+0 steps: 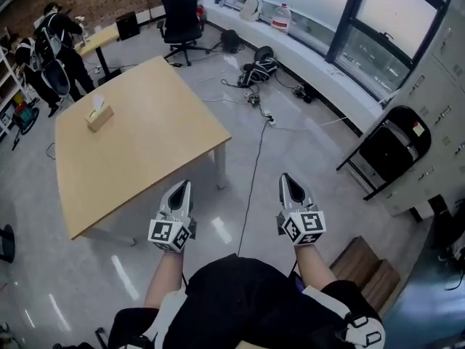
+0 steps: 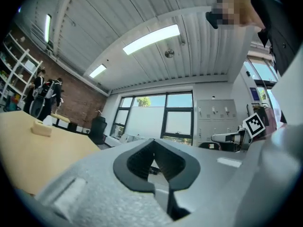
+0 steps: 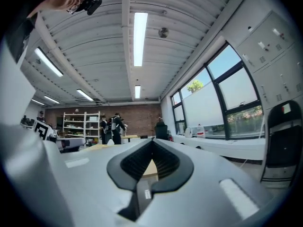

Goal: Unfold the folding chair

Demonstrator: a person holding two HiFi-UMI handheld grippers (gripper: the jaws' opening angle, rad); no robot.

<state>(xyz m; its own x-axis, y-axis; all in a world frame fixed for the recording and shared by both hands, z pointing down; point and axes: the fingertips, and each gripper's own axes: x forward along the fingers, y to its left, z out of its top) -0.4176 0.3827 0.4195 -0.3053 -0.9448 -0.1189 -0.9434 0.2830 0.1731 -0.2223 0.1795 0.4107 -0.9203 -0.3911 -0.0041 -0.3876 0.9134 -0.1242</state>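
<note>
The person is holding the left gripper (image 1: 180,192) and the right gripper (image 1: 291,186) pressed together and empty, probably because the folding chair (image 1: 393,150) is still leaning folded at two o'clock.

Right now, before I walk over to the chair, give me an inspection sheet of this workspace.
Surface: glossy grey floor; wooden table with a tissue box on it.
Job's things: black folding chair looks folded, leaning against the lockers, untouched.
Clutter: bags and gear on the floor below the window.
Grippers: left gripper and right gripper both shut, empty, held in the air.
Cables: long cable runs across the floor between table and folding chair.
Surroundings: office chair, people far left.
</note>
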